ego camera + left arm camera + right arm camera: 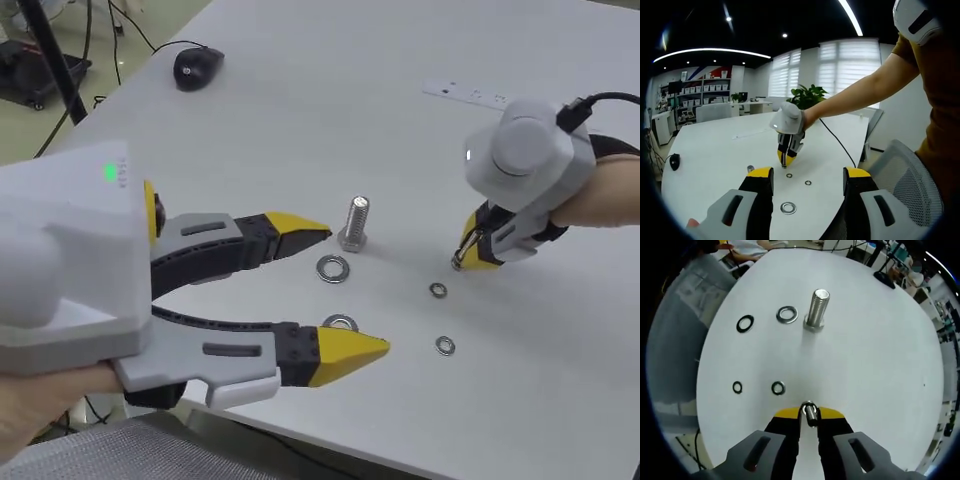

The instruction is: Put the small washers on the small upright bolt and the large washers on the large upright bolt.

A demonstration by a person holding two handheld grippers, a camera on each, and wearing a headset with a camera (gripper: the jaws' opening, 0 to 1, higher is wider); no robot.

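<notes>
**Washer sorting, early stage: the large bolt (357, 222) stands upright and bare.**
The right gripper (468, 258) has its fingers clenched on the small bolt (810, 413), low against the bench (300, 100); whether a washer already sits on it cannot be told. In the right gripper view, two small washers (778, 387) lie at 10 o'clock from those fingers, the large bolt at 12 o'clock, and two large washers (787, 314) at 11 o'clock. The left gripper (345, 290) is released, fingers wide apart around one large washer. All four washers lie loose on the bench, so by this judgement every placement is left to do.
</notes>
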